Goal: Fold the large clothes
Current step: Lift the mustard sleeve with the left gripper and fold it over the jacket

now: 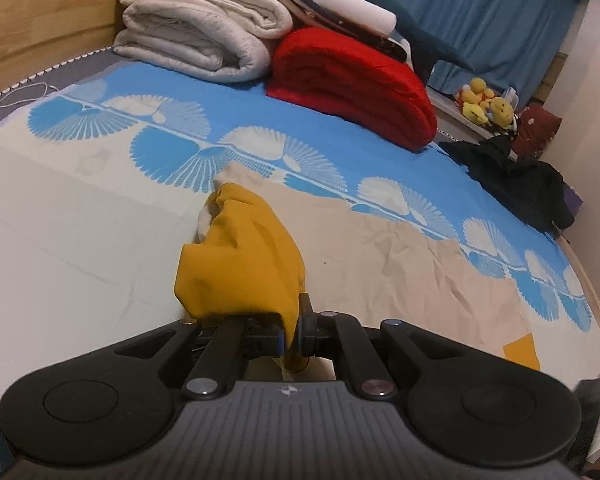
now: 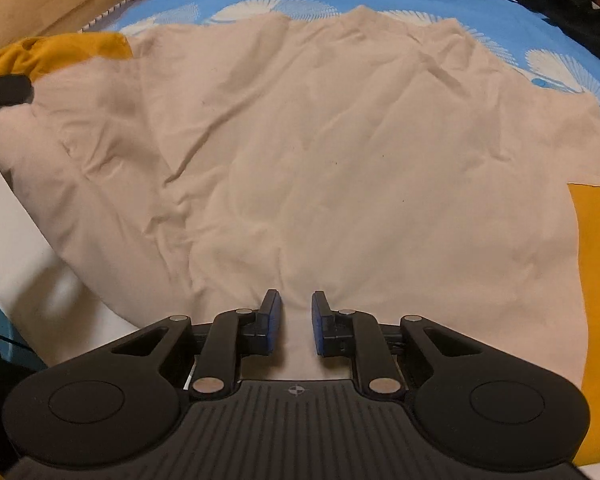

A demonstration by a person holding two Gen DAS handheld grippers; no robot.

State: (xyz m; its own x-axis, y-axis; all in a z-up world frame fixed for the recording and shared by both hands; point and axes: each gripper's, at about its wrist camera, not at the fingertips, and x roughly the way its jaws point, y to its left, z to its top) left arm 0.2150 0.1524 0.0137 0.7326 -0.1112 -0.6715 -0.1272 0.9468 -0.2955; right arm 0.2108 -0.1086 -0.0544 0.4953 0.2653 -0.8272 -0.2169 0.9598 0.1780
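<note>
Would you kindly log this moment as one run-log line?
left tongs: shut on yellow sleeve, lifted | right tongs: open over beige shirt hem | shirt spread flat on bed

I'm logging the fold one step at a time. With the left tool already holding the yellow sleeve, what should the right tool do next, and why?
Probably close the right tool on the beige shirt: its fingers stand open with a ridge of the hem between them, while the left tool is shut on the yellow sleeve.
</note>
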